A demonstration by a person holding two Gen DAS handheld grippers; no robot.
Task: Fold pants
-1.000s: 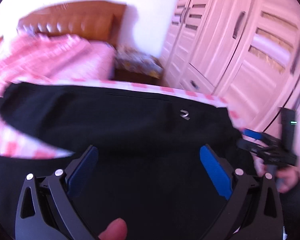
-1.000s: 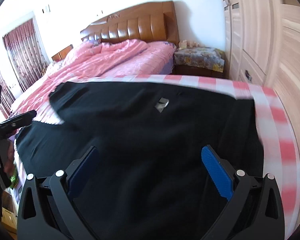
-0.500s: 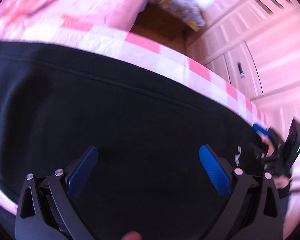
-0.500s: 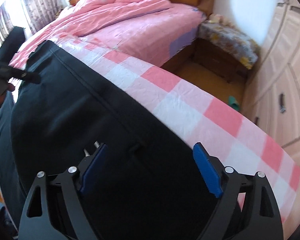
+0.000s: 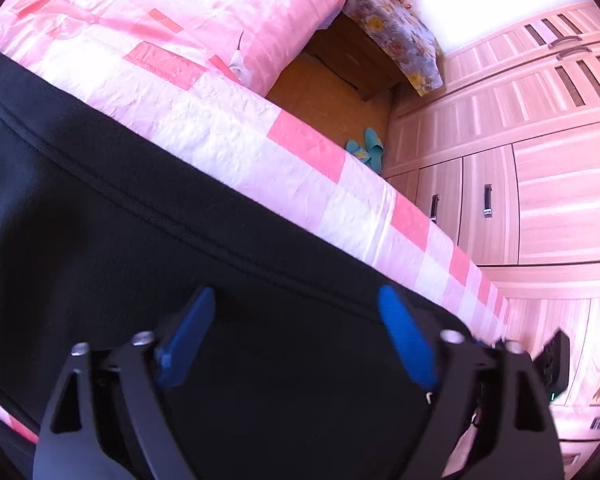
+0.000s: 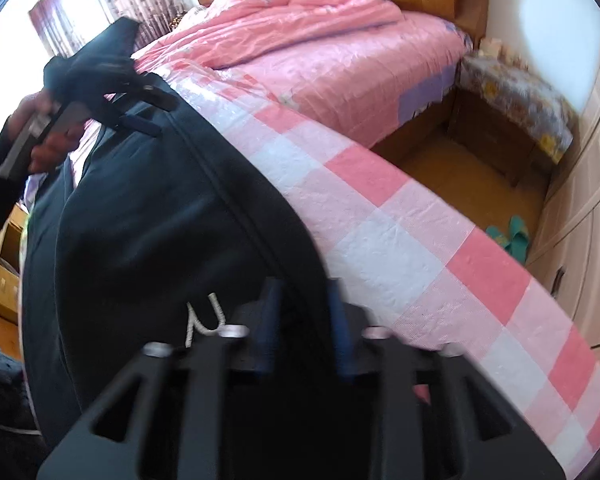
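Black pants (image 6: 148, 240): right hand-held gripper (image 6: 306, 312) now clamped.

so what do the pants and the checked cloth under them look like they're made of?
Pants: soft matte black knit, probably jersey or fleece. They show no sheen, a stitched seam ridge and a drawcord, which suggests sweatpants.
Checked cloth: thin pink-and-white sheet with a slight gloss and fine crinkles. It could be a coated or plastic table cover rather than woven cotton, but the pictures don't settle it.
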